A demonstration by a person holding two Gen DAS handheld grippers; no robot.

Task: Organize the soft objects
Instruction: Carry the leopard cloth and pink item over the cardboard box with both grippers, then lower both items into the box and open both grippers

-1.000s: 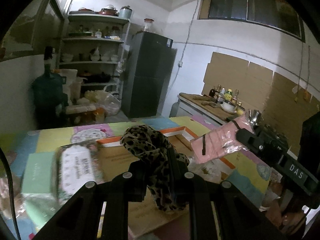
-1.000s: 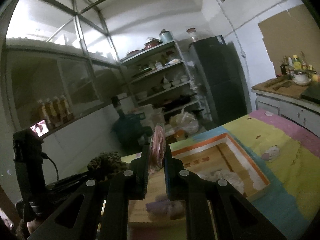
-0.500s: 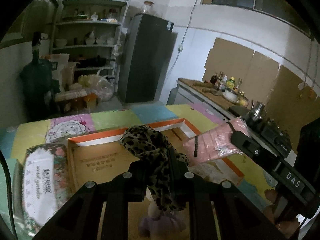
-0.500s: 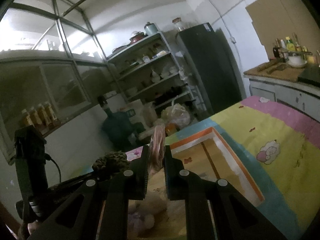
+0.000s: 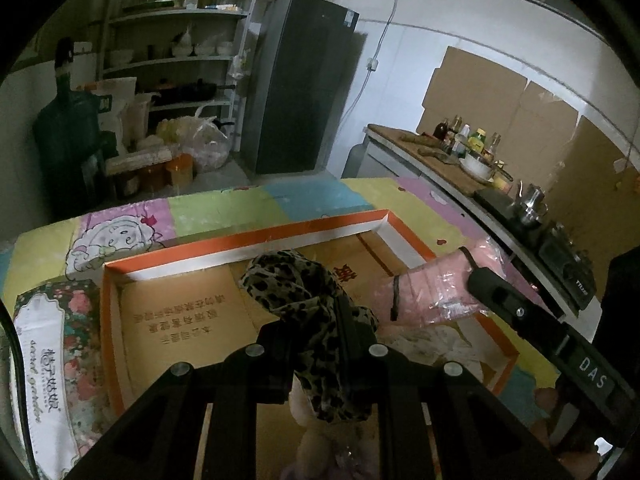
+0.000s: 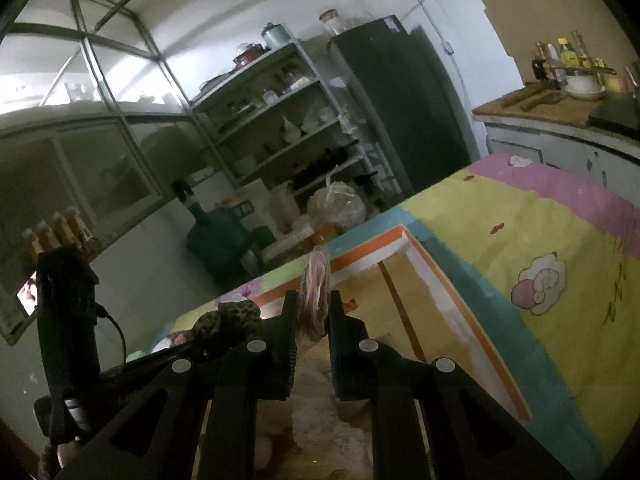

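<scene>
Hovering over orange-rimmed box (image 5: 244,242) — left gripper (image 5: 320,344) clamps leopard scarf (image 5: 296,284), right gripper (image 6: 314,320) pinches pink packet (image 6: 316,280). Risk: scarf snagging fingers on release — dangling fabric.

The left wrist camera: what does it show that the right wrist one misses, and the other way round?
Only the left view shows the floral pack beside the box and the kettle on the stove. Only the right view shows the big window and the sheep print on the cloth. Both show the leopard scarf in the left gripper, the pink packet in the right gripper, the box and the fridge.
</scene>
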